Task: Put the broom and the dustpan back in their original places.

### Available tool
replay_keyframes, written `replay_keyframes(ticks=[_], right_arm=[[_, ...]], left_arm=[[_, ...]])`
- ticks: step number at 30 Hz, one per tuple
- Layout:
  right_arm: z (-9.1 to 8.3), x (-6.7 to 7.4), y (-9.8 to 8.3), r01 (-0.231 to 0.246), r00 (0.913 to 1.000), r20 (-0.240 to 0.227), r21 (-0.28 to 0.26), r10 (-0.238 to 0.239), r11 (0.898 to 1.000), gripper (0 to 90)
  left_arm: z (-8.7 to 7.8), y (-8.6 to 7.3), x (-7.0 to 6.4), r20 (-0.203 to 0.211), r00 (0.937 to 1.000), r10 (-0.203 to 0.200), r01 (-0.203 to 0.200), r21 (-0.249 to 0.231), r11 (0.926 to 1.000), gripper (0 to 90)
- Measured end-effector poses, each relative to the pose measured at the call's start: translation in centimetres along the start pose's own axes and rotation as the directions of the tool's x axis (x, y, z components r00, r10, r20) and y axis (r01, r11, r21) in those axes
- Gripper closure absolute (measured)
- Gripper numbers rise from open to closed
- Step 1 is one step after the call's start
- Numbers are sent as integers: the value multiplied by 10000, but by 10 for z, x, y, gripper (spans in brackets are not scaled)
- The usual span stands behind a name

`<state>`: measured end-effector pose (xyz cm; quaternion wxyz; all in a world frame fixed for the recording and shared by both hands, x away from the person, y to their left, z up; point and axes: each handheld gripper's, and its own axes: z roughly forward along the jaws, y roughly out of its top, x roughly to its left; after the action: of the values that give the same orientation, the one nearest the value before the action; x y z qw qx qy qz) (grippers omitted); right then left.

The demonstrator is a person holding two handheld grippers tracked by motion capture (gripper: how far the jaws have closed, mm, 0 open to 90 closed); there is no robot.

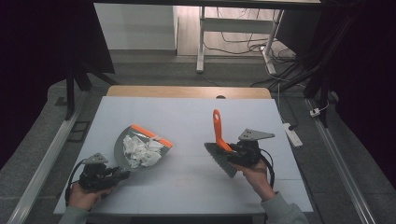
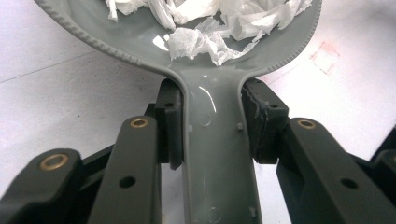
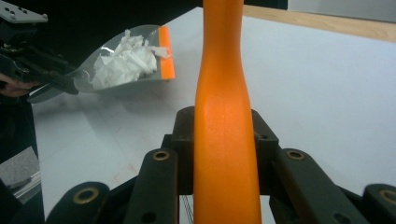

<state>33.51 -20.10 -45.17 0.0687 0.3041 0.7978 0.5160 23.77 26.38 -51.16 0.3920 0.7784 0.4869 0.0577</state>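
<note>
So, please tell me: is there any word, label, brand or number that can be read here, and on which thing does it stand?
None: no readable text on the dustpan, the brush, the paper scraps or the table.

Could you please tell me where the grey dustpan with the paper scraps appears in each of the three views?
High view: dustpan left of centre on the table, left gripper clamping its handle.
Left gripper view: its handle and bowl run up the middle.
Right gripper view: upper left.
Shared landmark: the white paper scraps inside it.
</note>
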Motion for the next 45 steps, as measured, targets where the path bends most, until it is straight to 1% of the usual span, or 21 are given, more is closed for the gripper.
replay_keyframes(ticks=[3, 8, 14, 16, 20, 24, 27, 32, 34, 35, 36, 41, 43, 45], right_arm=[[-4, -2, -6, -140, 9999, -13, 53, 141, 9999, 701], [-8, -3, -12, -119, 9999, -74, 285, 122, 9995, 702], [-11, -6, -17, -224, 9996, -140, 465, 231, 9987, 701], [-13, -7, -19, -274, 9995, -134, 520, 281, 9983, 701], [-16, -9, -22, -317, 9994, -124, 611, 325, 9976, 701], [-16, -12, -24, -396, 9991, -144, 695, 407, 9968, 701], [-15, -13, -25, -469, 9987, -162, 762, 483, 9960, 701], [-11, -15, -27, -499, 9983, -240, 910, 523, 9946, 701], [-9, -15, -28, -562, 9979, -270, 985, 592, 9935, 701], [-8, -16, -29, -635, 9973, -300, 1022, 669, 9927, 701], [-8, -16, -29, -763, 9961, -353, 1047, 803, 9916, 701], [-5, -18, -32, -903, 9950, -308, 1212, 947, 9885, 701], [-4, -19, -33, -898, 9952, -271, 1328, 942, 9871, 701], [-3, -20, -34, -947, 9948, -224, 1475, 990, 9845, 701]], left_arm=[[2, 1, -1, -122, 9996, -244, 243, -55, 9997, 619], [5, 2, -2, -501, 9962, -712, 707, -112, 9974, 619], [10, 4, -3, -908, 9884, -1221, 1212, -150, 9925, 619], [12, 5, -3, -950, 9859, -1378, 1366, -192, 9904, 619], [17, 7, -4, -1098, 9821, -1532, 1513, -249, 9882, 619], [21, 9, -3, -1284, 9748, -1823, 1791, -362, 9832, 619], [24, 10, -2, -1422, 9664, -2142, 2102, -430, 9767, 619], [28, 12, -1, -1585, 9570, -2428, 2373, -532, 9700, 619], [30, 13, -1, -1663, 9530, -2534, 2474, -560, 9673, 619], [31, 14, -2, -1673, 9499, -2642, 2576, -601, 9644, 619], [33, 15, -2, -1726, 9477, -2683, 2619, -594, 9633, 619], [39, 18, -2, -1912, 9394, -2847, 2785, -591, 9586, 618], [42, 19, -2, -1916, 9385, -2873, 2818, -564, 9578, 618], [43, 19, -2, -1970, 9357, -2927, 2874, -556, 9562, 619]])
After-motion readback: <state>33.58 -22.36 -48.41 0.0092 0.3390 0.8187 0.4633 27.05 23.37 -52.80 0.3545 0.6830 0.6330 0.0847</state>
